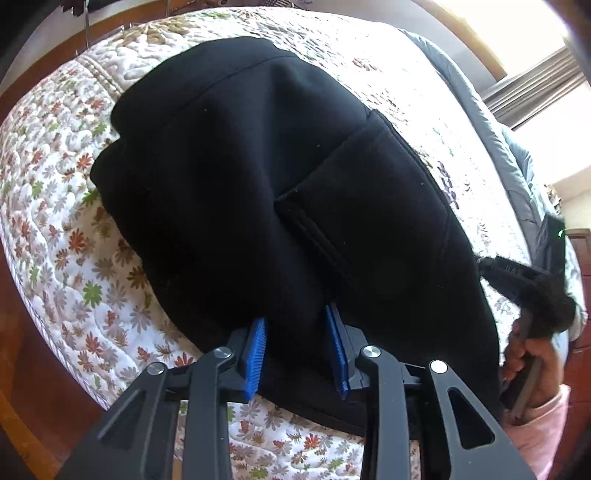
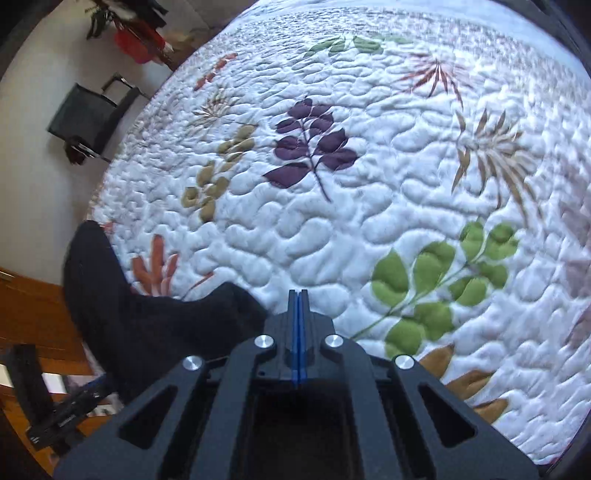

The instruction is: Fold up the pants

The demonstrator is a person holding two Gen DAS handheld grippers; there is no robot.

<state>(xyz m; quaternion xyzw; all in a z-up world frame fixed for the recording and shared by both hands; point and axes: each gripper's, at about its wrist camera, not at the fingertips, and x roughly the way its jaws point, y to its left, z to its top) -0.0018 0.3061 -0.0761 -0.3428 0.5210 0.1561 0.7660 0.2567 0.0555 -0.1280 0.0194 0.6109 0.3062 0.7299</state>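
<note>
Black pants (image 1: 258, 177) lie bunched on a floral quilt (image 1: 66, 229). My left gripper (image 1: 297, 332) is at their near edge, its blue pads (image 1: 255, 347) closed on a thick fold of the black fabric. At the right edge of the left wrist view, a corner of the pants (image 1: 517, 273) is drawn up off the bed above a hand (image 1: 532, 358) in a pink sleeve. In the right wrist view my right gripper (image 2: 298, 295) has its pads pressed together. Black pants fabric (image 2: 147, 317) runs out from its left side and hangs down over the quilt (image 2: 369, 184).
The quilt covers a bed with a wooden frame (image 1: 22, 332). A grey blanket (image 1: 509, 155) lies along the bed's far right side. Beyond the bed stand a dark chair (image 2: 88, 118) and a plant with red cloth (image 2: 133, 33) on pale floor.
</note>
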